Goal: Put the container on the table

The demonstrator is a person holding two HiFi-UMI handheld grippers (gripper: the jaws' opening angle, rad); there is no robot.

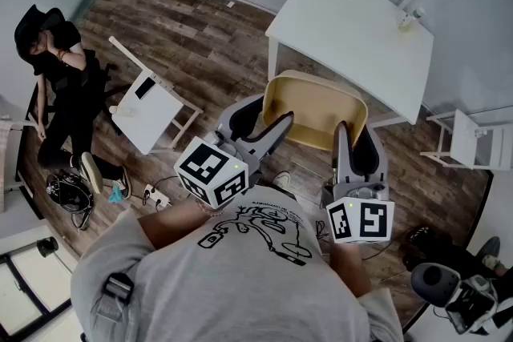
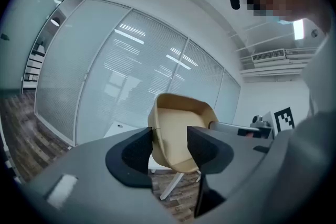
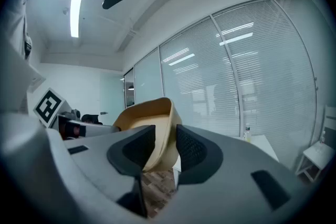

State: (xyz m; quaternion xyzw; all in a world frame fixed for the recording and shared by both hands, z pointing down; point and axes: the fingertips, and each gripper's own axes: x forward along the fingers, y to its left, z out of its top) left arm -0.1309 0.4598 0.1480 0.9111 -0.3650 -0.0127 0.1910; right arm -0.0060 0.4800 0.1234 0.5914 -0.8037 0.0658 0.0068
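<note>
Between the left gripper (image 1: 278, 126) and right gripper (image 1: 342, 136), each clamped on a side wall, the tan container (image 1: 317, 104) hangs short of the white worktop (image 1: 353, 20) beyond them; an uneven pinch could tip and drop it.

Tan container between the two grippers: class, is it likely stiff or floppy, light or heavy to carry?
Probably stiff: the container shows no sag though held by its side walls. Likely light, since the left gripper and right gripper carry it by pinches. It may tilt if one slips.
</note>
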